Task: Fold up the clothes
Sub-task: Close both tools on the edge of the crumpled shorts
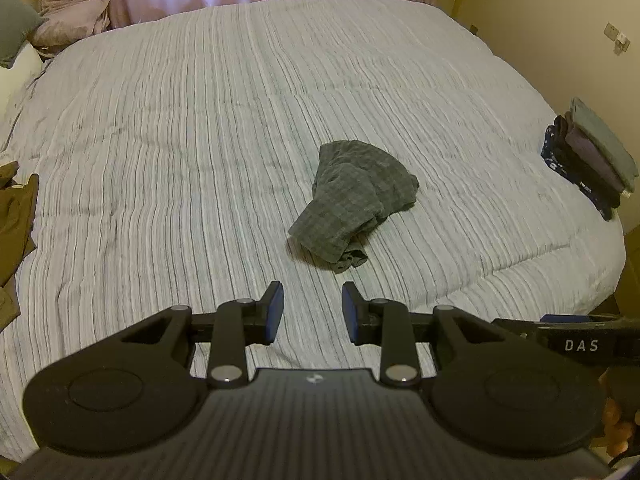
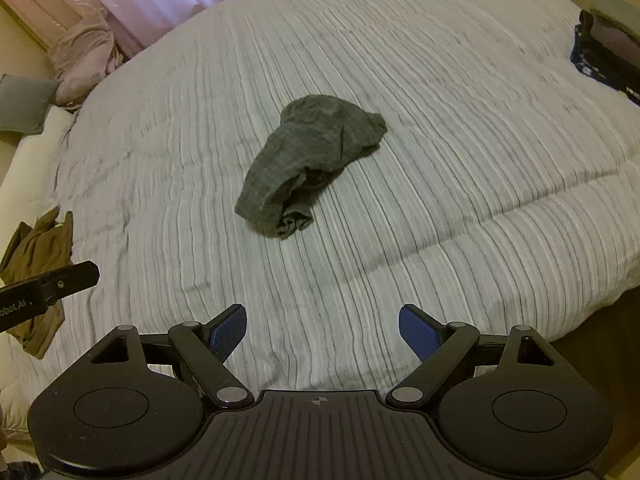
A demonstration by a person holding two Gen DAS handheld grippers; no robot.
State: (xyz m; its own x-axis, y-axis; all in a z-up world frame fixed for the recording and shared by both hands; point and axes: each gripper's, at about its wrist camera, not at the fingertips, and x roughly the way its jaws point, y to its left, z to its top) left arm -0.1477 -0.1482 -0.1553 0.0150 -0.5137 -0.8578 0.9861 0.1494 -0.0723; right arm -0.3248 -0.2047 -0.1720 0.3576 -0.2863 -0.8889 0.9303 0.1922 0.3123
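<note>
A crumpled dark grey checked garment [image 1: 352, 204] lies in a heap on the striped bedspread [image 1: 180, 140]; it also shows in the right wrist view [image 2: 308, 164]. My left gripper [image 1: 312, 312] is open and empty, held above the bed just short of the garment. My right gripper [image 2: 322, 332] is open wide and empty, further back from the garment near the bed's front edge. Part of the left gripper's body [image 2: 44, 288] shows at the left of the right wrist view.
A stack of folded dark clothes [image 1: 588, 152] sits at the bed's right edge, also in the right wrist view [image 2: 608, 48]. A brown garment [image 1: 16, 216] lies at the left edge [image 2: 40, 276]. Pillows and a pink blanket [image 1: 72, 4] are at the far left by the curtain.
</note>
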